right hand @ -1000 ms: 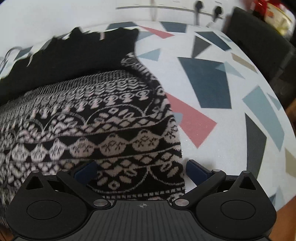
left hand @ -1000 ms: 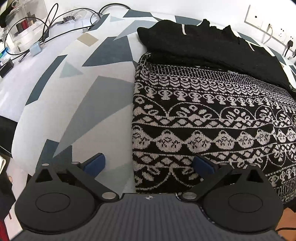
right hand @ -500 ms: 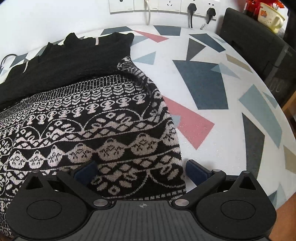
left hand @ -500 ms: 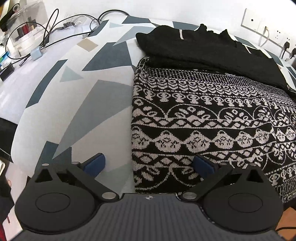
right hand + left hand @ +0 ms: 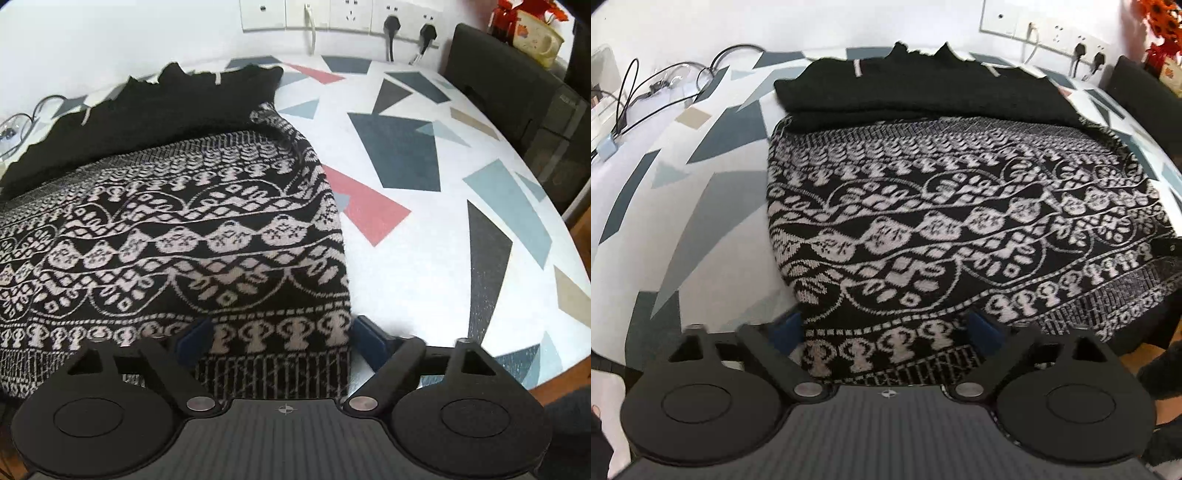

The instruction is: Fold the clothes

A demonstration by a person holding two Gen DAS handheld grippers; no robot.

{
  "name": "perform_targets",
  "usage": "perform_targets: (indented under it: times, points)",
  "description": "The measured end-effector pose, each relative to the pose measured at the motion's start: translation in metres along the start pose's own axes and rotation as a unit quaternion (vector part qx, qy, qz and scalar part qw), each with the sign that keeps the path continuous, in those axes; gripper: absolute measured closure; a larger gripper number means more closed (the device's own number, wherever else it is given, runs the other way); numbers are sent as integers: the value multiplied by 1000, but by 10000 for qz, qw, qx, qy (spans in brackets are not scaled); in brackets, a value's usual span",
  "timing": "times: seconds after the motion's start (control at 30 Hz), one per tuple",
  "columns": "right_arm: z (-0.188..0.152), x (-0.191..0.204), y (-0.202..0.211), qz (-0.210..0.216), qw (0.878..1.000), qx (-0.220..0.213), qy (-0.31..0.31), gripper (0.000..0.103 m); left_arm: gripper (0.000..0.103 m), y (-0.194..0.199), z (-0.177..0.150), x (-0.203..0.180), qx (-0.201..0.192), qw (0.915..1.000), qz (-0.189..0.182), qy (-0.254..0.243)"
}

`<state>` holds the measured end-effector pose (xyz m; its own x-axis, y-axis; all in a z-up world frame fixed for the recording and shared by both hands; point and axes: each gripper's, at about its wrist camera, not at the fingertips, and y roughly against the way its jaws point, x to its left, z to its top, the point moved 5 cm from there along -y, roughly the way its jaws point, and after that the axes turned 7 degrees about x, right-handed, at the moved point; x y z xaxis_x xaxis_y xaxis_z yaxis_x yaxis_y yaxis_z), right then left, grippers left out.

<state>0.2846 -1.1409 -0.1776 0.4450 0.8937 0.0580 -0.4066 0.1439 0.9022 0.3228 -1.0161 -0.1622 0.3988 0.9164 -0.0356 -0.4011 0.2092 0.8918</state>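
Across a table (image 5: 424, 236) with a white cloth of coloured triangles lies a black-and-white patterned sweater (image 5: 942, 221), spread flat, its plain black part toward the wall. Sockets (image 5: 306, 14) sit on that wall, and cables (image 5: 657, 92) trail at the table's far left corner. Left gripper (image 5: 886, 332) straddles the sweater's near left hem corner; right gripper (image 5: 282, 341) straddles the near right corner. Both have just been closing, hem between the blue pads, which stand spread, not visibly pinching.

Patterned black-and-white sweater (image 5: 942, 221) flat on table
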Motion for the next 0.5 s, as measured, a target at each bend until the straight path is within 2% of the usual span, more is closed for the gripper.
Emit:
perform_targets:
  times: [0.03, 0.07, 0.1, 0.13, 0.17, 0.23, 0.3, 0.33, 0.37, 0.4, 0.5]
  points:
    - [-2, 3, 2, 20, 10000, -53, 7, 37, 41, 2, 1, 0, -46, 10000, -38, -4]
    - [-3, 6, 5, 80, 9999, -85, 12, 50, 50, 3, 3, 3, -45, 9999, -73, 78]
    - [-3, 10, 7, 183, 9998, -98, 26, 66, 63, 4, 5, 6, -45, 9998, -108, 160]
    - [-3, 14, 8, 288, 9995, -101, 44, 74, 69, 5, 7, 9, -44, 9996, -144, 243]
    - [-1, 17, 8, 385, 9992, -80, 68, 86, 72, 4, 9, 14, -21, 9991, -206, 365]
    - [4, 22, 8, 501, 9987, -59, 72, 85, 75, 4, 12, 22, 34, 9977, -337, 593]
    - [8, 22, 7, 531, 9986, -47, -63, 77, 71, 4, 12, 27, 94, 9964, -432, 727]
    - [7, 20, 7, 566, 9983, -39, -148, 73, 64, 5, 11, 26, 111, 9966, -444, 685]
    - [6, 19, 8, 572, 9982, -37, -185, 64, 60, 7, 8, 24, 149, 9972, -415, 607]
    - [3, 17, 9, 510, 9986, -40, -165, 61, 55, 8, 6, 21, 186, 9977, -387, 529]
    - [-9, 12, 13, 335, 9994, -89, 53, 61, 53, 11, -2, 12, 229, 9991, -316, 193]
